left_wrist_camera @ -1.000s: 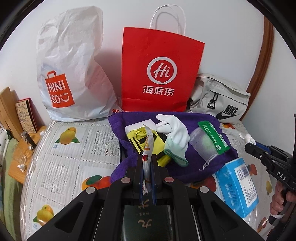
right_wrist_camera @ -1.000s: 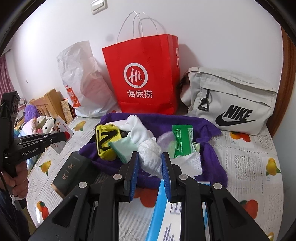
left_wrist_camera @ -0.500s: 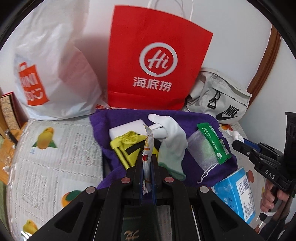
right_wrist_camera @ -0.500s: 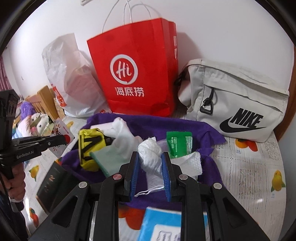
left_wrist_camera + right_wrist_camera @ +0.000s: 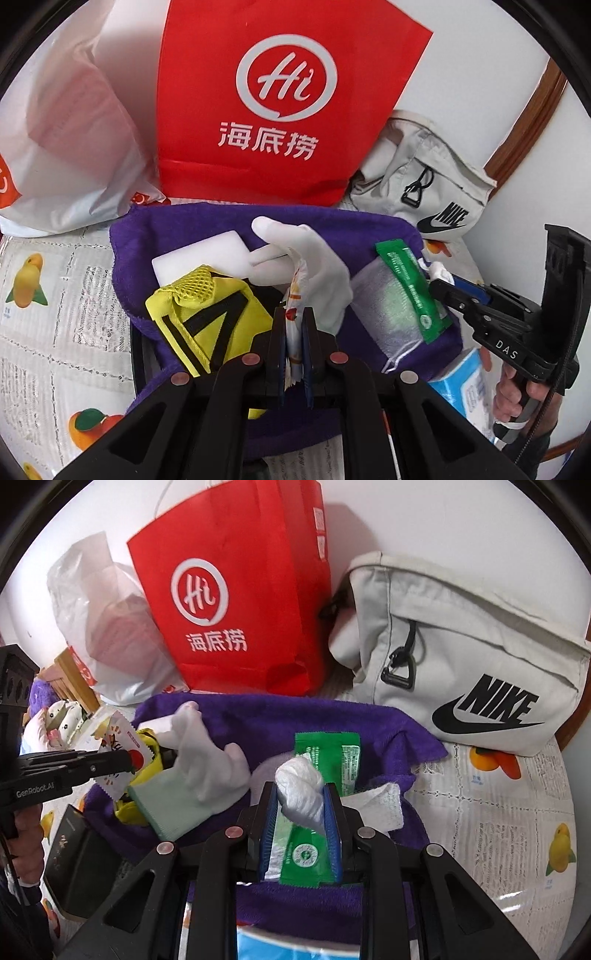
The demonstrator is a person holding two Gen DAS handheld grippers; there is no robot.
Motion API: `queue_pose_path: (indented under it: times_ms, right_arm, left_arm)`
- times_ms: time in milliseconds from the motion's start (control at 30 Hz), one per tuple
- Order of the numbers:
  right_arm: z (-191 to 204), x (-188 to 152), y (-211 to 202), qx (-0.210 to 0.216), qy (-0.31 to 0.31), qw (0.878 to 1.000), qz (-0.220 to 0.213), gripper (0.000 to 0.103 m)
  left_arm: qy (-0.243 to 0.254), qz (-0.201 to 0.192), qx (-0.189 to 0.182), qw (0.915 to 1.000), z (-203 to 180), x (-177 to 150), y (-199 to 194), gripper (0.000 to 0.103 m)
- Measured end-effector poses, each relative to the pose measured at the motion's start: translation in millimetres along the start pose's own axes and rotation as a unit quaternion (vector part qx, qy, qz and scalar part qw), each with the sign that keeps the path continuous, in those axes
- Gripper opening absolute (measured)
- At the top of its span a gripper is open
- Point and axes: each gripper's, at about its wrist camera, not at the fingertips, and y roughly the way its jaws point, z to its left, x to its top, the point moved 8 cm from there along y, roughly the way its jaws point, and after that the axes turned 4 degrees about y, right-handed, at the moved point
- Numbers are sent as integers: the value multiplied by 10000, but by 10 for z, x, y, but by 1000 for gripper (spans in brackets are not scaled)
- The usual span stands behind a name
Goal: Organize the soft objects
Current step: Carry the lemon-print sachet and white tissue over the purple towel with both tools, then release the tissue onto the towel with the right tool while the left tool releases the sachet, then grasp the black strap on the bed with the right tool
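My left gripper [image 5: 293, 321] is shut on a thin white and red sachet [image 5: 295, 295], held above a purple towel [image 5: 207, 229]. On the towel lie a white glove [image 5: 314, 258], a yellow mesh pouch [image 5: 207, 314], a white foam block [image 5: 207, 258] and a green-labelled mesh bag [image 5: 399, 295]. My right gripper [image 5: 301, 797] is shut on a wad of white cloth [image 5: 301, 786], held just above the green packet [image 5: 325, 753] on the towel [image 5: 295, 716]. The left gripper with its sachet [image 5: 123, 751] shows at the left of the right wrist view.
A red paper bag [image 5: 280, 96], a white plastic bag [image 5: 66, 122] and a grey Nike bag [image 5: 461, 657] stand against the wall behind the towel. A blue tissue pack [image 5: 465, 384] lies at the towel's right front. A dark box [image 5: 74, 856] lies at its left front.
Both grippers have moved forward over the towel toward the bags, each still holding its item. The red bag and Nike bag look larger and closer.
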Motion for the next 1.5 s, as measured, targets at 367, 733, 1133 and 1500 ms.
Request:
queue_pose_path:
  times_ms: [367, 733, 1133, 1500]
  right_arm:
    - [33, -43, 132, -6, -29, 9999, 142, 47]
    - [135, 13, -105, 49, -20, 9999, -87, 61]
    - [418, -183, -522, 124, -129, 9996, -221, 61]
    - [934, -858, -1016, 393, -225, 9988, -176, 57]
  left_arm:
    - [-31, 37, 298, 9995, 160, 3, 14, 37]
    - [-55, -167, 853, 9962, 373, 33, -209, 51]
    - [-39, -310, 949, 9950, 373, -139, -604, 51]
    - [-51, -358, 1011, 9942, 273, -598, -1130, 51]
